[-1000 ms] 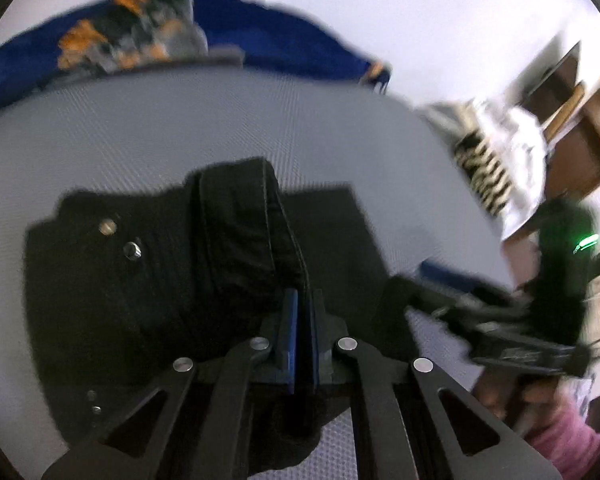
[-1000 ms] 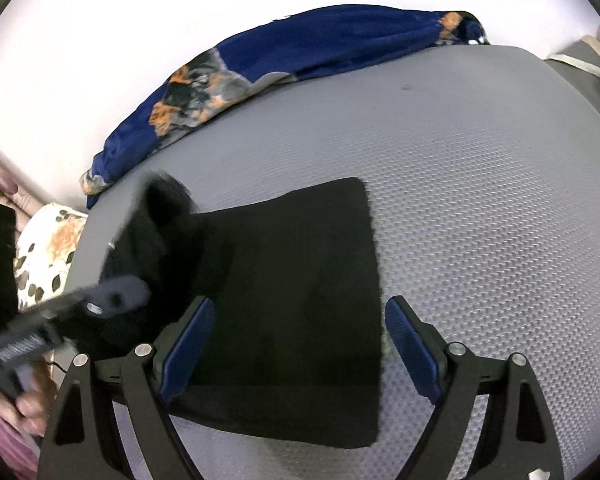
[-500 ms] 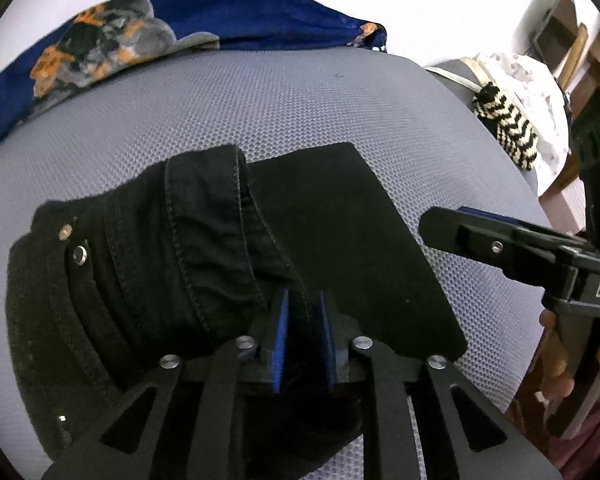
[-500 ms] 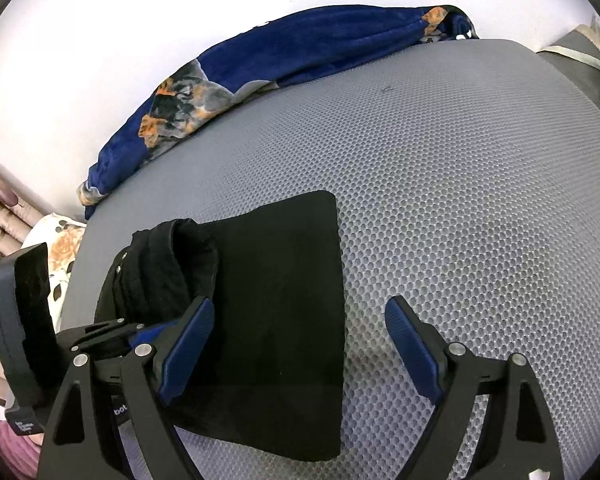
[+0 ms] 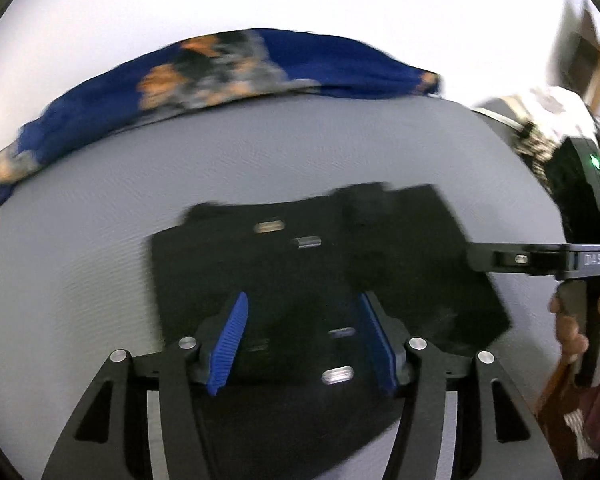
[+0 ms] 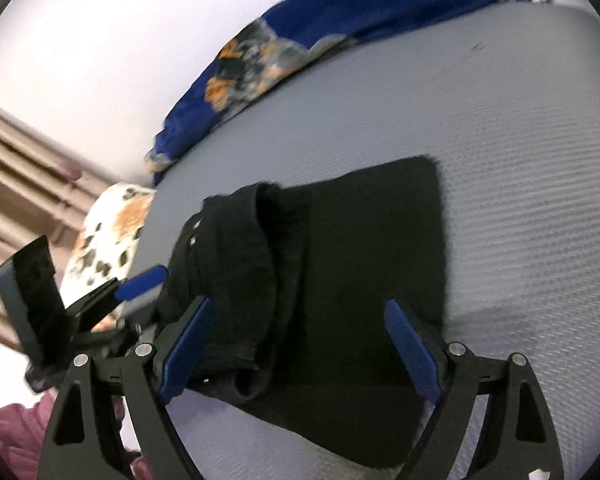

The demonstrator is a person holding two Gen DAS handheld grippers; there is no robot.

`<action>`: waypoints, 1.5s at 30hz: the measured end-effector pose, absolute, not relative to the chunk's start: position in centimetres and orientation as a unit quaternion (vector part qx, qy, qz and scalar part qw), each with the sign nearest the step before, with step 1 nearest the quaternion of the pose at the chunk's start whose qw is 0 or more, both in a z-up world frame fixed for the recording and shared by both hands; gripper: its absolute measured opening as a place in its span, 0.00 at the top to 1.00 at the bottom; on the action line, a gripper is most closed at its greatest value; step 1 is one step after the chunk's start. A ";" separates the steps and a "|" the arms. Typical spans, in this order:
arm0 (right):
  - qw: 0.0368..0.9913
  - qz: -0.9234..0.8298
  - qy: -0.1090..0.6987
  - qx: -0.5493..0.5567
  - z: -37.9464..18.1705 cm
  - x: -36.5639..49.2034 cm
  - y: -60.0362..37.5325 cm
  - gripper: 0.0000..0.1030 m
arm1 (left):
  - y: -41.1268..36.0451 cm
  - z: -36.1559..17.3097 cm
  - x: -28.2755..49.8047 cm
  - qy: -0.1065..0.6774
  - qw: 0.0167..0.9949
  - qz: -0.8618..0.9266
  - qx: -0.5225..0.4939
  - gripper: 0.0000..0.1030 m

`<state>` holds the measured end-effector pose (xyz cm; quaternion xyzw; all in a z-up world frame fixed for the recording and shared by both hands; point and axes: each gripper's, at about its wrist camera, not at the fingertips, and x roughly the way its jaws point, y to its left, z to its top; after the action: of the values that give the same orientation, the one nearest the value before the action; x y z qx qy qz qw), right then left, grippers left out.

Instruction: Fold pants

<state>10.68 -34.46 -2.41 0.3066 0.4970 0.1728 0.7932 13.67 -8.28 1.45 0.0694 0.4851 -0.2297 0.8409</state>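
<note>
Folded black pants (image 6: 340, 264) on grey mattress (image 6: 520, 140) — both hand-held grippers spread, empty.

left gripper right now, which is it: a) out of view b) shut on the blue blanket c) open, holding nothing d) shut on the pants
c: the left gripper has its blue pads spread apart over the black pants, with no cloth pinched between them.
</note>
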 end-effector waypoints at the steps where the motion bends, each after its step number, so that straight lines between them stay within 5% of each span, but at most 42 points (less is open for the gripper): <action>1: 0.789 0.181 0.498 0.310 -2.6 10.9 -34.2 0.21 | -7.1 1.4 14.0 0.487 0.844 -0.214 0.064 0.43; 11: 0.763 0.253 0.501 0.321 -5.1 14.5 -32.1 0.33 | 0.2 -1.8 15.9 0.520 0.845 -0.127 0.003 0.43; 16: 0.753 0.278 0.494 0.334 -6.3 16.8 -31.3 0.49 | -0.2 -2.2 16.2 0.517 0.846 -0.128 0.009 0.43; 27: 0.740 0.326 0.513 0.289 -6.2 17.2 -28.5 0.54 | -0.7 -2.0 16.9 0.518 0.846 -0.122 0.021 0.39; 31: 0.732 0.295 0.519 0.328 -6.9 17.6 -29.3 0.75 | -0.7 -2.0 16.9 0.520 0.845 -0.120 0.019 0.38; 37: 0.750 0.258 0.514 0.328 -5.5 16.6 -29.2 0.88 | -1.1 -1.9 16.9 0.517 0.847 -0.116 0.037 0.38; 45: 0.779 0.225 0.495 0.313 -1.2 15.6 -29.5 0.90 | -2.3 -1.2 16.6 0.513 0.847 -0.131 0.040 0.38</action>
<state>15.62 -29.47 -1.24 0.3126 0.4947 0.2247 0.7791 16.61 -2.25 -1.24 0.0403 0.5130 -0.1309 0.8474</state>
